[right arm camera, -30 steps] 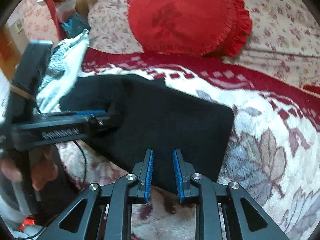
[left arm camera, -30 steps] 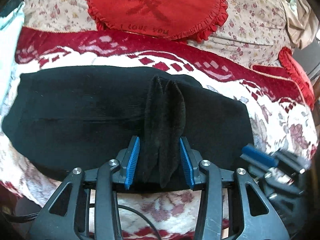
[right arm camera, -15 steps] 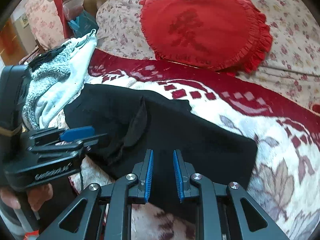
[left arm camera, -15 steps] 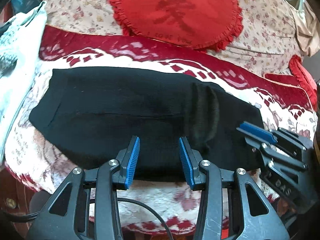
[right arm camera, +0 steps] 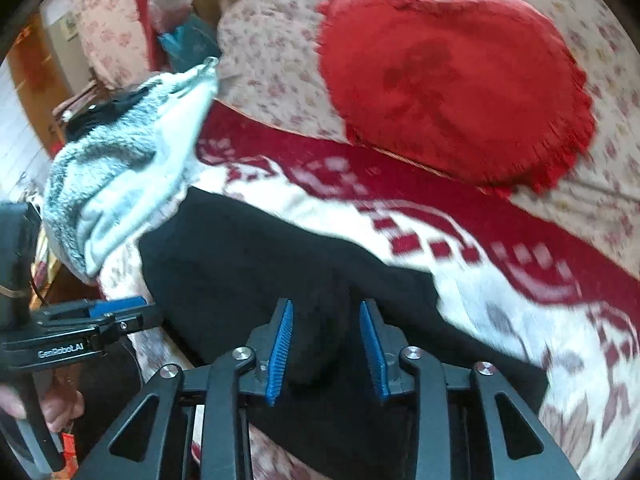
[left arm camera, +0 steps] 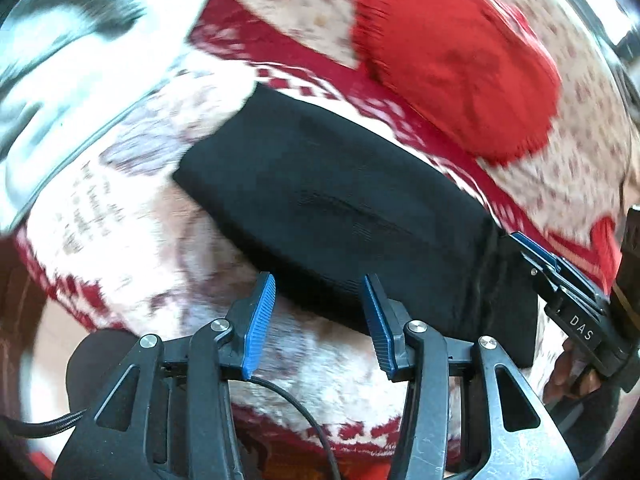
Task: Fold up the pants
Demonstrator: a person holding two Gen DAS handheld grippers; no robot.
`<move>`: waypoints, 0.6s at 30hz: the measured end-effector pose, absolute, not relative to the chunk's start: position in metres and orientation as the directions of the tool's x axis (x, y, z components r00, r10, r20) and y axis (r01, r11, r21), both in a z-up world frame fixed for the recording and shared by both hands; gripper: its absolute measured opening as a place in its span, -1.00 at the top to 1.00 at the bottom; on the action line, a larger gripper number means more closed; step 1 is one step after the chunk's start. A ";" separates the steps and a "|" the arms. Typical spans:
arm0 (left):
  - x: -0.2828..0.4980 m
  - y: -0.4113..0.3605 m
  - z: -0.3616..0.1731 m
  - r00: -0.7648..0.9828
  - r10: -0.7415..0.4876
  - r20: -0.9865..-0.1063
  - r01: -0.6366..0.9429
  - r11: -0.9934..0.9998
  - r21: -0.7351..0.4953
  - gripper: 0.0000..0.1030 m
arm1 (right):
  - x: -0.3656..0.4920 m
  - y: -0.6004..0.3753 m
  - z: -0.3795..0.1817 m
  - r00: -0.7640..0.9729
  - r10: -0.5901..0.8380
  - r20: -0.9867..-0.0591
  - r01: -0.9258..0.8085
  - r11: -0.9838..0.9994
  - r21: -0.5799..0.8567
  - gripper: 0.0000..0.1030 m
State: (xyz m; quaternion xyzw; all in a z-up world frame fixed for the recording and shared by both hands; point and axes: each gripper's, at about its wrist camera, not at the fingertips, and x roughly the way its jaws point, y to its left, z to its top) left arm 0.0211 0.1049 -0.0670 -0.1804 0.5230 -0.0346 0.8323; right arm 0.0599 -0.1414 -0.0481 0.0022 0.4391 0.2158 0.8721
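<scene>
The black pants [left arm camera: 332,208] lie folded into a long band on the red and white blanket [left arm camera: 132,232]. My left gripper [left arm camera: 320,312] is open and empty, at the near edge of the pants toward their left end. My right gripper [right arm camera: 326,340] is open, with a raised ridge of the black pants [right arm camera: 316,320] standing between its blue pads [right arm camera: 280,344], not pinched. The right gripper shows in the left wrist view [left arm camera: 560,292] at the pants' right end. The left gripper shows in the right wrist view [right arm camera: 100,320] at the left.
A red heart-shaped cushion [right arm camera: 452,80] lies behind the pants on the floral bedspread [right arm camera: 272,52]. A grey and white fleece garment [right arm camera: 124,168] is heaped at the left. Clutter [right arm camera: 176,20] stands at the far left. The blanket's near edge drops off below the grippers.
My left gripper has slid left along the pants' near edge, away from the ridge of cloth. My right gripper has opened wider and now has the ridge between its pads.
</scene>
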 end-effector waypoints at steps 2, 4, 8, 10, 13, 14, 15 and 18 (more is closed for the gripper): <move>0.022 0.119 -0.069 0.456 -0.238 -0.858 -0.179 0.919 -0.350 0.07 | 0.072 -0.126 -0.044 0.514 0.403 -0.757 -0.408 0.891 0.197 0.29; 0.023 0.129 -0.072 0.451 -0.229 -0.863 -0.223 0.907 -0.357 0.07 | 0.086 -0.109 -0.043 0.497 0.440 -0.748 -0.448 0.868 0.213 0.20; 0.025 0.143 -0.079 0.451 -0.226 -0.863 -0.293 0.876 -0.383 0.07 | 0.113 -0.070 -0.045 0.430 0.496 -0.754 -0.516 0.821 0.246 0.15; 0.028 0.147 -0.082 0.453 -0.229 -0.861 -0.317 0.862 -0.396 0.07 | 0.123 -0.048 -0.048 0.399 0.507 -0.764 -0.556 0.796 0.238 0.15; 0.033 0.149 -0.085 0.454 -0.215 -0.865 -0.340 0.855 -0.391 0.06 | 0.136 -0.020 -0.056 0.365 0.499 -0.786 -0.608 0.767 0.205 0.14; 0.035 0.149 -0.087 0.447 -0.214 -0.868 -0.345 0.855 -0.388 0.06 | 0.141 -0.014 -0.058 0.355 0.497 -0.791 -0.623 0.757 0.196 0.14; 0.037 0.149 -0.089 0.443 -0.220 -0.869 -0.346 0.852 -0.392 0.06 | 0.146 -0.007 -0.060 0.348 0.493 -0.797 -0.634 0.750 0.187 0.14; 0.041 0.151 -0.095 0.441 -0.238 -0.866 -0.354 0.840 -0.411 0.03 | 0.161 0.012 -0.066 0.323 0.481 -0.815 -0.668 0.726 0.164 0.12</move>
